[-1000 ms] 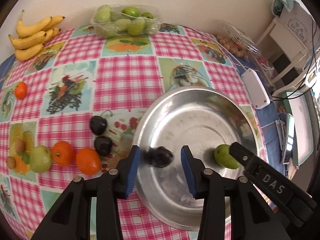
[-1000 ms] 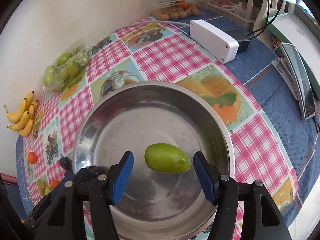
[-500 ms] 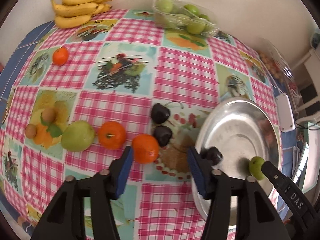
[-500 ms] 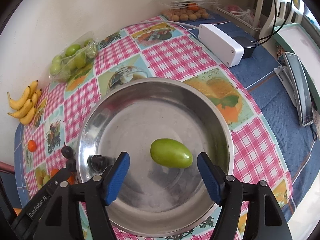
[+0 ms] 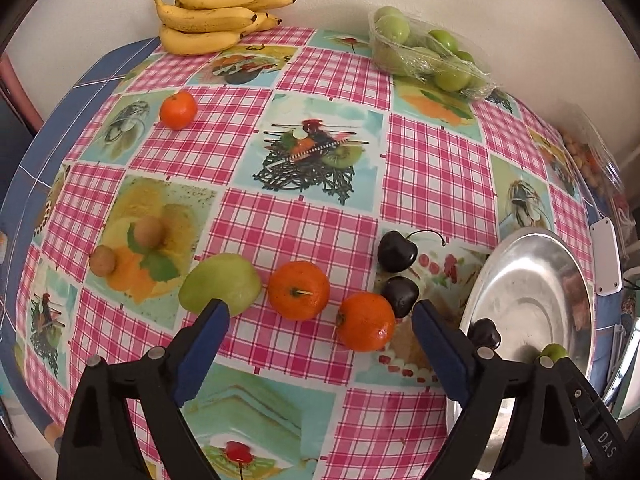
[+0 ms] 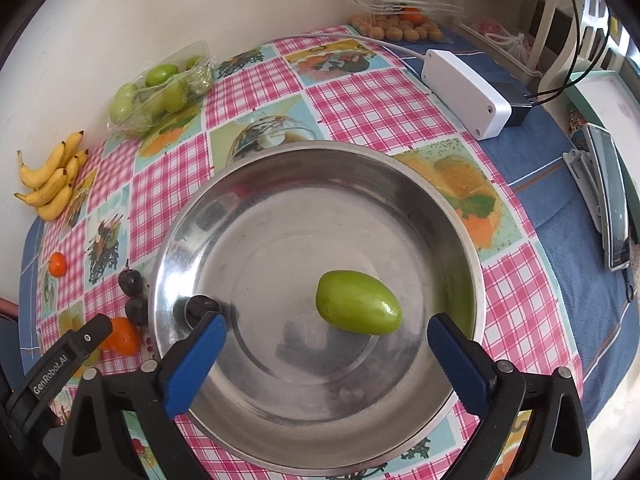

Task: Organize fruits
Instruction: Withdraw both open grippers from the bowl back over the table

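Note:
A steel bowl (image 6: 400, 168) (image 5: 576, 264) holds a green plum (image 6: 357, 302) (image 5: 554, 352) and a dark cherry (image 6: 196, 307) (image 5: 485, 333). My left gripper (image 5: 320, 324) is open and empty, above the tablecloth in front of two mandarins (image 5: 298, 290) (image 5: 366, 321). Two dark cherries (image 5: 397, 251) (image 5: 400, 296) lie between them and the bowl. A green pear (image 5: 220, 283) lies left of the mandarins. My right gripper (image 6: 324, 340) is open and empty above the bowl, the plum just beyond its fingers.
Bananas (image 5: 216, 12) and a pack of green plums (image 5: 428, 54) sit at the back by the wall. A lone mandarin (image 5: 178, 110) and two small brown fruits (image 5: 148, 231) lie at left. A white box (image 6: 464, 92) and a phone (image 6: 610, 196) lie right of the bowl.
My left gripper left the cherry in the bowl, swung left over the loose fruit and opened wider. My right gripper drew back a little from the plum and opened wider.

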A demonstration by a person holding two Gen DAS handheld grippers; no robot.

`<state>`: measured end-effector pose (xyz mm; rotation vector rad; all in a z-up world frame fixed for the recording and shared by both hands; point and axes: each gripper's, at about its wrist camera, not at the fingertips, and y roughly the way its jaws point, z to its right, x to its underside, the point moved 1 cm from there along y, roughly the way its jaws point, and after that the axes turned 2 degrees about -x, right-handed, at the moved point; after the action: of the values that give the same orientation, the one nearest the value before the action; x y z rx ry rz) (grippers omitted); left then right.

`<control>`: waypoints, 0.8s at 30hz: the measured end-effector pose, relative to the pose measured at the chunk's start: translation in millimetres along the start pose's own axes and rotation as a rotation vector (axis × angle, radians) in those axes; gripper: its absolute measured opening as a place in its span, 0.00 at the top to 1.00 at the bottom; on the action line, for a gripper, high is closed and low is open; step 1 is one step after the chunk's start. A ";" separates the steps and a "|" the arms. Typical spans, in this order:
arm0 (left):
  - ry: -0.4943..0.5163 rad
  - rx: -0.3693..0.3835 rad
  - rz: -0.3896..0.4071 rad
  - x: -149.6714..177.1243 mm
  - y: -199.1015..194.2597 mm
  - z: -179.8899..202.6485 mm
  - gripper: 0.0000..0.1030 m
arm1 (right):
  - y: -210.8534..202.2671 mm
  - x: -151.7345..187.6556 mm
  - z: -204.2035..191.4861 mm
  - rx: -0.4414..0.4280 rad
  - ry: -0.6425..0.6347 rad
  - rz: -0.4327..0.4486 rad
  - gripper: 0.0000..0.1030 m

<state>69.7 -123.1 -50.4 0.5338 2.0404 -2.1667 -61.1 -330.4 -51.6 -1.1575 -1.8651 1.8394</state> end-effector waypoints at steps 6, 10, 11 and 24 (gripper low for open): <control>0.016 -0.014 0.011 0.2 0.4 -0.5 0.09 | -0.8 -0.1 -0.1 -0.005 -0.007 0.005 0.00; 0.034 -0.005 0.038 -0.3 -4.7 -1.2 0.09 | -0.8 1.2 -4.4 -0.039 -0.017 0.008 0.00; 0.038 -0.002 0.044 -0.2 -5.5 -1.4 0.09 | -1.1 1.7 -5.6 -0.049 -0.018 0.011 0.00; 0.084 0.039 0.120 -3.1 -20.7 -22.6 0.09 | -4.2 9.6 -31.3 -0.144 -0.072 0.077 0.00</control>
<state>69.9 -99.5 -30.6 0.7443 1.9548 -2.1534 -47.2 -301.0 -46.0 -1.2408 -2.0496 1.8359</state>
